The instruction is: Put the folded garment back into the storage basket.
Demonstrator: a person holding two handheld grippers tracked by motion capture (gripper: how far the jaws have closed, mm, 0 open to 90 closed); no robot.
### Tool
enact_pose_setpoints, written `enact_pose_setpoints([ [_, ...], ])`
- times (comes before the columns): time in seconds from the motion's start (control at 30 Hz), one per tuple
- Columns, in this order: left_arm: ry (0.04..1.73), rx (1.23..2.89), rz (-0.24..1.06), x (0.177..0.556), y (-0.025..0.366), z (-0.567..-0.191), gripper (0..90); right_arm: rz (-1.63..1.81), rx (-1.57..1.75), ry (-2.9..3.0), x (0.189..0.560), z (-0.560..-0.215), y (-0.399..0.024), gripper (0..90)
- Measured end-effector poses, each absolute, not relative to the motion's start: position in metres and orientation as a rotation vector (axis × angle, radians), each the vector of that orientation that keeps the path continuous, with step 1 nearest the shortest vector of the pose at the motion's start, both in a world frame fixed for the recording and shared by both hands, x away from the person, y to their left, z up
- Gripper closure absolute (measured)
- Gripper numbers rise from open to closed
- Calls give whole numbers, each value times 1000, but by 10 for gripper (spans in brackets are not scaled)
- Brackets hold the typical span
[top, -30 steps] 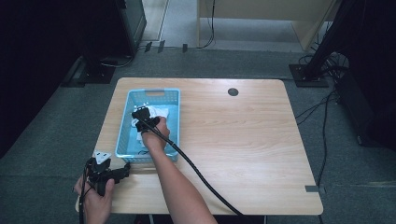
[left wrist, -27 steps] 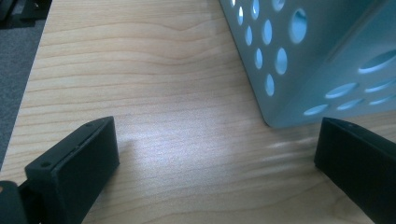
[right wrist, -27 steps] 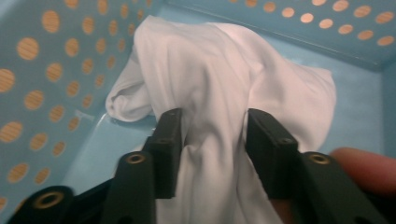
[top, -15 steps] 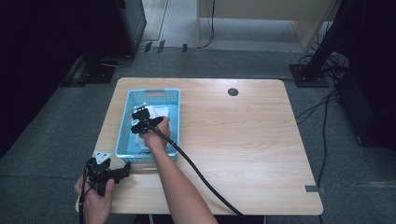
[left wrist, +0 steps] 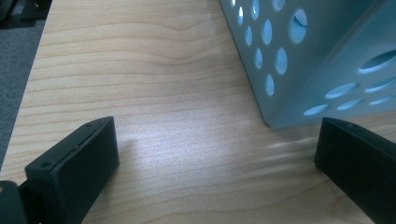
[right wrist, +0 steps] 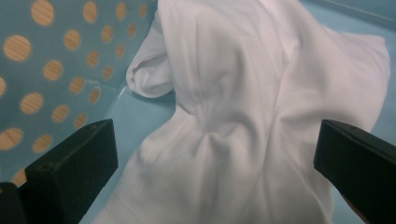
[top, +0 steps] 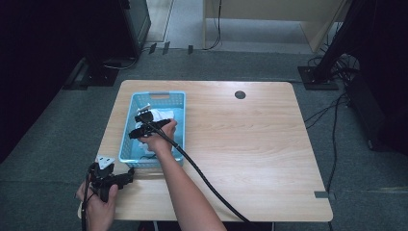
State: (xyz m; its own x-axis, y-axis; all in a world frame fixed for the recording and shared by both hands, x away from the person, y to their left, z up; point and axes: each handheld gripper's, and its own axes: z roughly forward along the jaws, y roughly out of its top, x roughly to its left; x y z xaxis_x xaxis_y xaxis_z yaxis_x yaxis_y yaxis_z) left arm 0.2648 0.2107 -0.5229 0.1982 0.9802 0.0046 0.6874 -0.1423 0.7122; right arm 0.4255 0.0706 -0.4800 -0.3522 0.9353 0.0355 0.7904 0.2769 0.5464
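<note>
A light blue perforated basket (top: 159, 96) stands on the left part of the wooden table (top: 250, 144). A crumpled white cloth (top: 162, 114) lies inside it. My right gripper (top: 136, 126) reaches down into the basket. Its jaws have just been opening and now stand wide apart; in the right gripper view the gripper (right wrist: 217, 140) hangs over the cloth (right wrist: 261, 93), whose folds lie between the pads without being pressed. My left gripper (top: 128, 174) rests by the table's near left corner. It (left wrist: 217, 140) is open over bare wood beside the basket's corner (left wrist: 327, 70).
The right gripper's black cable (top: 207, 180) trails across the table toward the near edge. A round grommet hole (top: 240, 95) sits at the back of the tabletop. The basket's dotted wall (right wrist: 56, 70) rises close to the left of the right gripper.
The right gripper's jaws have spread apart inside the basket over the white cloth. Both hands have stayed where they were.
</note>
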Motion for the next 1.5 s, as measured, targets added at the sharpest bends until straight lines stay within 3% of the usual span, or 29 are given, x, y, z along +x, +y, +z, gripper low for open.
enact_pose_setpoints([
  [0.53, 1551, 1898, 654, 265, 211, -523, 0, 872, 1535, 2116, 415, -454, 63, 0],
  [1.5, 1549, 1902, 655, 265, 211, -523, 0, 953, 1552, 1943, 413, -432, -2, 0],
])
